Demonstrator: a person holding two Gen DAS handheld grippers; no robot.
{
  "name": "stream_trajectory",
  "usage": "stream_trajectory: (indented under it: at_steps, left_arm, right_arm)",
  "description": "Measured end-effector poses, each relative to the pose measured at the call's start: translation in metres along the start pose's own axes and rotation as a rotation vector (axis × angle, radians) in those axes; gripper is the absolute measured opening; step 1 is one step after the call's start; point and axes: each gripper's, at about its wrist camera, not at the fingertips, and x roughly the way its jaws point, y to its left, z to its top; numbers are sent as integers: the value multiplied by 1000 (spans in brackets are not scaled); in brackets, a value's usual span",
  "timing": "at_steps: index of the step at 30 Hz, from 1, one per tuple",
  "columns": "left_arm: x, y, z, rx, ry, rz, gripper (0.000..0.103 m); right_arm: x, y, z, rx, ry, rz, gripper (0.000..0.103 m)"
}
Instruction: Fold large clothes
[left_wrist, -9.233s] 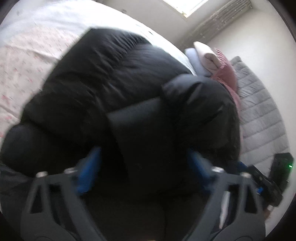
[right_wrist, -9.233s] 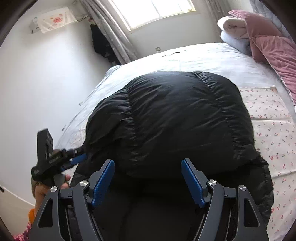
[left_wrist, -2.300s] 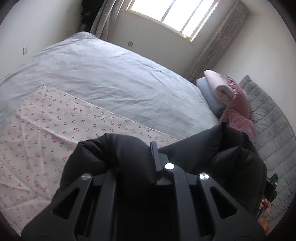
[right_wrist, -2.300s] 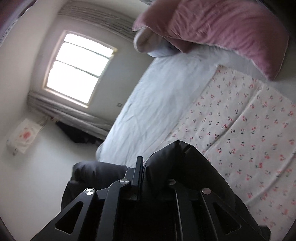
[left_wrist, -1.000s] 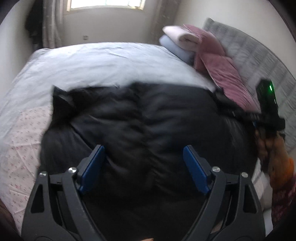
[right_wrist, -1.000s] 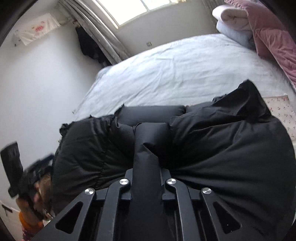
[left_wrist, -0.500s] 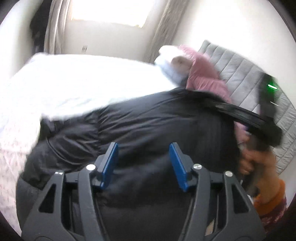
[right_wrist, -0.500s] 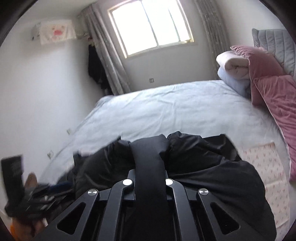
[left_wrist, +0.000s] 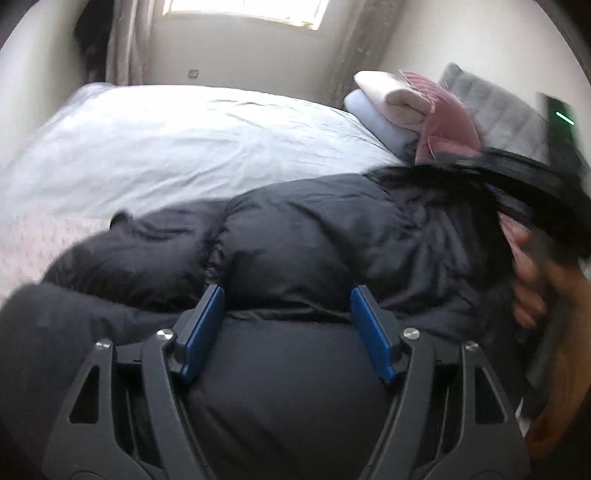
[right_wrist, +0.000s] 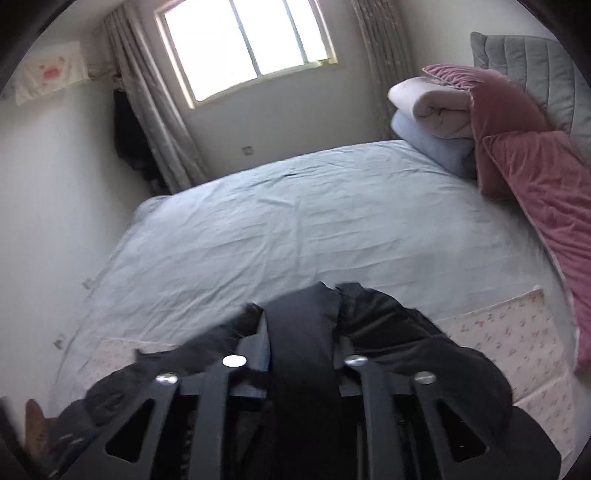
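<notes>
A black puffer jacket (left_wrist: 314, 240) lies bunched across the near side of the bed. My left gripper (left_wrist: 288, 325) hovers low over its padded body. The blue pads (left_wrist: 207, 325) stand well apart and are opening, with jacket bulging below and between them but not pinched. My right gripper (right_wrist: 295, 354) is opening too. A thick black fold of the jacket (right_wrist: 406, 350) still runs up between its fingers (right_wrist: 232, 360), with a gap showing beside the left pad. In the left wrist view a hand (left_wrist: 532, 273) holds that gripper at the jacket's right end, blurred.
A pale blue sheet (right_wrist: 295, 229) covers the far half of the bed, and a cherry-print sheet (right_wrist: 517, 339) lies under the jacket. Pink pillows (right_wrist: 535, 177) and folded blankets (right_wrist: 432, 110) lean on the grey headboard (right_wrist: 535, 59). Dark clothes (right_wrist: 129, 140) hang by the curtain.
The right jaws, shut on the jacket fold before, have parted, and that gripper has lifted and tilted up. The left gripper slid sideways over the jacket; its jaws narrowed, then widened.
</notes>
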Motion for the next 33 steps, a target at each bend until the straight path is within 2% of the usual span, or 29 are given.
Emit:
stream_trajectory:
  at_steps: [1, 2, 5, 7, 9, 10, 13, 15, 17, 19, 21, 23, 26, 27, 28, 29, 31, 33]
  left_arm:
    - [1, 2, -2, -3, -5, 1, 72]
    - [2, 4, -5, -2, -10, 7, 72]
    - [7, 0, -9, -3, -17, 36, 72]
    - [7, 2, -11, -8, -11, 42, 72]
    - [3, 5, -11, -7, -9, 63, 72]
    - [-2, 6, -14, -2, -19, 87, 72]
    - [-16, 25, -18, 43, -72, 264, 73]
    - [-14, 46, -22, 57, -63, 344, 74]
    - [-11, 70, -29, 31, -48, 355, 84]
    - [-10, 94, -36, -17, -50, 360, 84]
    - [-11, 106, -39, -33, -50, 388, 85]
    - [-16, 118, -39, -54, -33, 417, 85]
    - [-35, 132, -45, -65, -14, 406, 85]
    - [-44, 134, -47, -62, -14, 396, 85]
    - [-57, 137, -52, -60, -17, 374, 85]
    - [-65, 139, -58, -58, -18, 348, 85]
    - [-89, 144, -73, -50, -21, 238, 89]
    - [-107, 156, -89, -44, -30, 153, 94]
  right_arm:
    - [-12, 4, -8, -13, -17, 21, 51]
    - [-22, 10, -16, -28, -26, 46, 55]
    - [-59, 35, -56, -86, -6, 222, 56]
    - [-62, 47, -77, -172, 4, 249, 57]
    - [-50, 48, -88, -232, 31, 161, 57]
    - [-40, 37, -91, -237, 33, 89, 57]
    - [-23, -18, -87, -154, 26, -19, 57]
    - [-16, -56, -87, -106, 27, -106, 57]
    - [-3, -96, -92, -54, 84, -157, 58]
    - [6, -131, -105, 30, 137, -149, 58]
    - [8, -150, -114, 70, 146, -172, 58]
    - [-1, -163, -120, 76, 145, -221, 63]
    - [-23, -170, -119, 93, 140, -230, 64]
    - [-37, -173, -119, 97, 129, -214, 65]
    - [-47, -178, -115, 102, 115, -178, 71]
    - [-61, -181, -118, 109, 95, -114, 82]
    - [-100, -190, -133, 132, 55, 77, 90]
    - [-123, -202, -145, 142, 60, 164, 93]
